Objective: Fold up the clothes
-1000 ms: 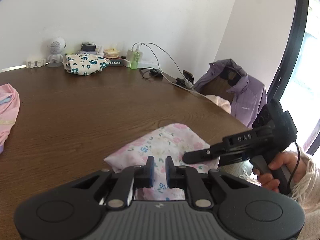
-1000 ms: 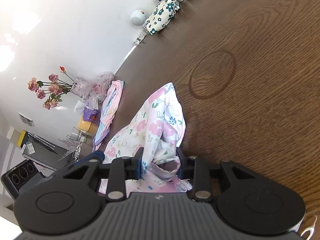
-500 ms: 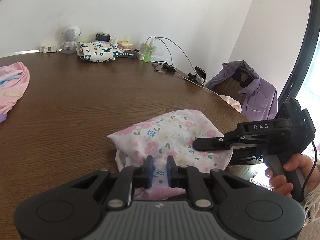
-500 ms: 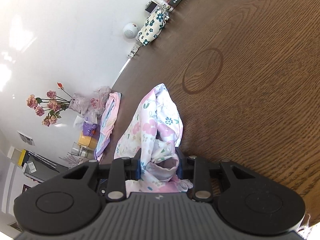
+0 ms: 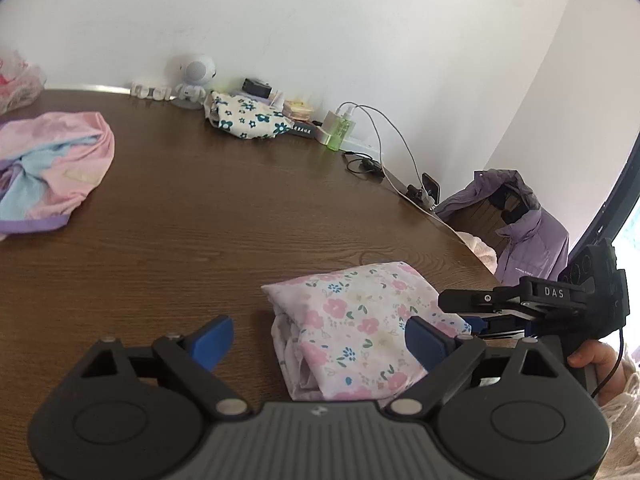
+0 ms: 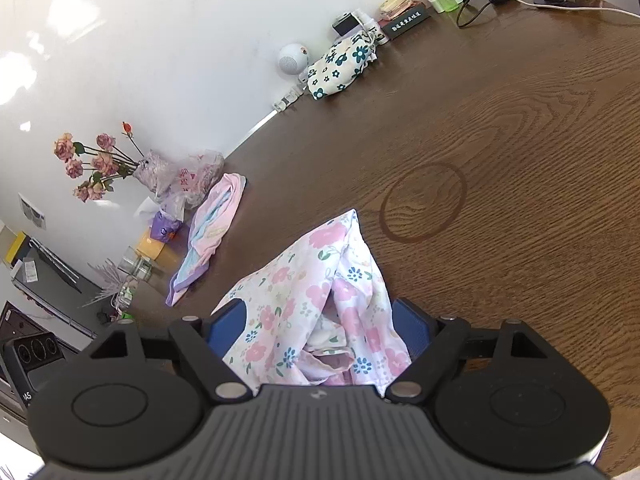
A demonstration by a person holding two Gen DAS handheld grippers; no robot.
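Folded floral garment [image 5: 360, 328] lies on the near part of the brown wood-grain table [image 5: 224, 216], close to its right-hand edge. Left gripper [image 5: 320, 340]: jaws opening, blue pads spread wide; the garment lies between them with no pad pressing on it. Right gripper [image 6: 320, 328]: jaws opening, pads spread either side of the cloth, no grip evident. In the left wrist view a hand [image 5: 596, 364] holds the right gripper's handle.

A dark ring mark [image 6: 424, 202] shows on the tabletop just beyond the garment. A pink and blue garment [image 5: 48, 172] lies well apart at the far left. Along the white wall [image 5: 320, 32]: small white robot figure [image 5: 194, 80], floral pouch [image 5: 248, 120], green bottle [image 5: 340, 132], cables [image 5: 384, 148]. Flowers [image 6: 92, 164] stand at the table's far left end. A purple jacket [image 5: 524, 232] hangs over a chair beyond the right edge.
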